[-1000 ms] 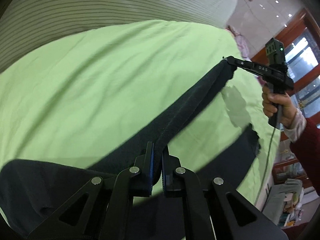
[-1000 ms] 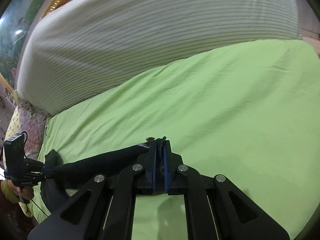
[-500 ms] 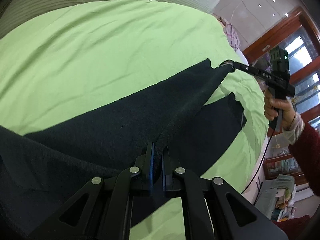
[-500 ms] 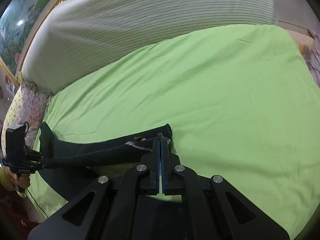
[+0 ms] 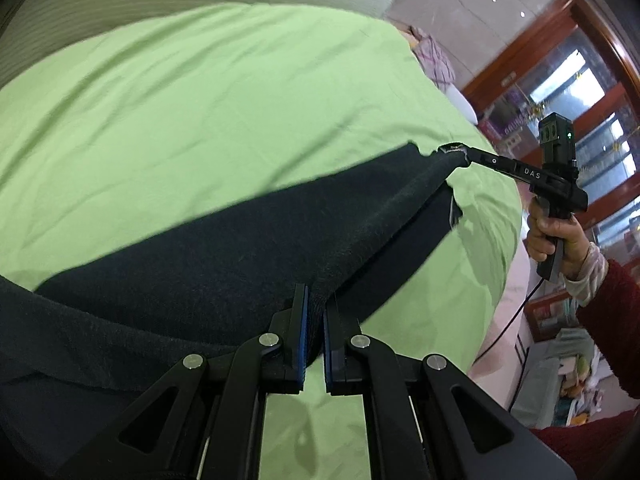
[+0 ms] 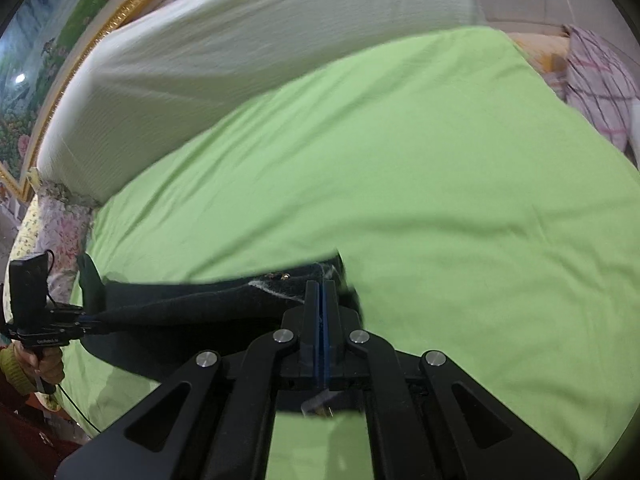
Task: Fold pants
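The dark pants lie stretched across the green sheet, one layer held up over another. My left gripper is shut on the near edge of the cloth. Far to the right, my right gripper pinches the other end, with a hand on its handle. In the right wrist view, my right gripper is shut on the pants beside a small brass button. At the far left of that view, the left gripper holds the other end.
A white striped bolster runs along the far side of the green sheet, under a gilt frame. A pink checked pillow lies at the right corner. A red sleeve, a cable and shelves stand past the bed's right edge.
Both grippers have carried the held edge across the bed. The raised ridge of cloth has come down and now covers the lower layer and more of the sheet. Both grips held.
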The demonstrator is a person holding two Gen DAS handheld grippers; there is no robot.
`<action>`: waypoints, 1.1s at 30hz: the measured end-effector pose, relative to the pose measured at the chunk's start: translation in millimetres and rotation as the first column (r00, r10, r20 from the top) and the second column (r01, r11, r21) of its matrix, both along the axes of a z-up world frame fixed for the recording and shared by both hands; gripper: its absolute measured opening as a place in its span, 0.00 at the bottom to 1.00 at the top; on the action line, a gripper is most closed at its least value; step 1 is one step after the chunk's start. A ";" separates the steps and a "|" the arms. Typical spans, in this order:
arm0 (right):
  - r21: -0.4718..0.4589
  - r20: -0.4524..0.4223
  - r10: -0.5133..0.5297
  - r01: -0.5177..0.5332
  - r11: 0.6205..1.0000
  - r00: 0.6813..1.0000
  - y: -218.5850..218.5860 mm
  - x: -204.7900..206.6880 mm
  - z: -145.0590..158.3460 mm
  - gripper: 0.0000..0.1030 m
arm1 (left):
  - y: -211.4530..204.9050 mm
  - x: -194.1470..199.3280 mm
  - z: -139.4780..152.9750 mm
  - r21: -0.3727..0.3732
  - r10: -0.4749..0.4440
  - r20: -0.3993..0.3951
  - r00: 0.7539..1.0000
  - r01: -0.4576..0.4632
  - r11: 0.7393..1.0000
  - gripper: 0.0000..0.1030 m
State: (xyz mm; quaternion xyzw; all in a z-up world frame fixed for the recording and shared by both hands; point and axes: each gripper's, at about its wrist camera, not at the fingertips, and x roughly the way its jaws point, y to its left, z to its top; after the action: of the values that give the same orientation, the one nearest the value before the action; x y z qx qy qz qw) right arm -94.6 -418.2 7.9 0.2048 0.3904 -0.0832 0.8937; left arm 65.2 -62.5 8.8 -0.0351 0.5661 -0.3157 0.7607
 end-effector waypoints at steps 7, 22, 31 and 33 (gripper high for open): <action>0.016 -0.109 -0.049 0.051 0.999 0.993 8.3 -13.2 -45.2 0.01 | -7.1 -8.6 -32.6 0.056 -0.015 -0.058 0.998 0.018 0.998 0.07; -0.049 -0.053 -0.167 0.164 0.985 0.985 49.1 -1.9 -7.4 0.56 | 56.9 -27.4 -33.2 0.056 0.211 -0.155 0.965 -0.205 0.977 0.49; 0.096 -0.016 0.096 -0.094 0.991 0.995 141.6 65.6 -16.2 0.56 | 155.8 -3.8 1.7 0.041 0.516 -0.203 0.832 -0.519 0.854 0.62; 0.121 -0.017 0.173 -0.169 0.978 0.985 166.3 80.9 -22.6 0.56 | 179.3 11.2 11.1 0.041 0.584 -0.222 0.781 -0.591 0.806 0.63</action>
State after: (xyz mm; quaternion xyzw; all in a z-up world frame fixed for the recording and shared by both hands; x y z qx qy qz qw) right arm -13.7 -251.9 -14.8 0.2221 0.4232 0.0146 0.8783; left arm 76.4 116.8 19.9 -0.2566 0.6041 -0.0657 0.7516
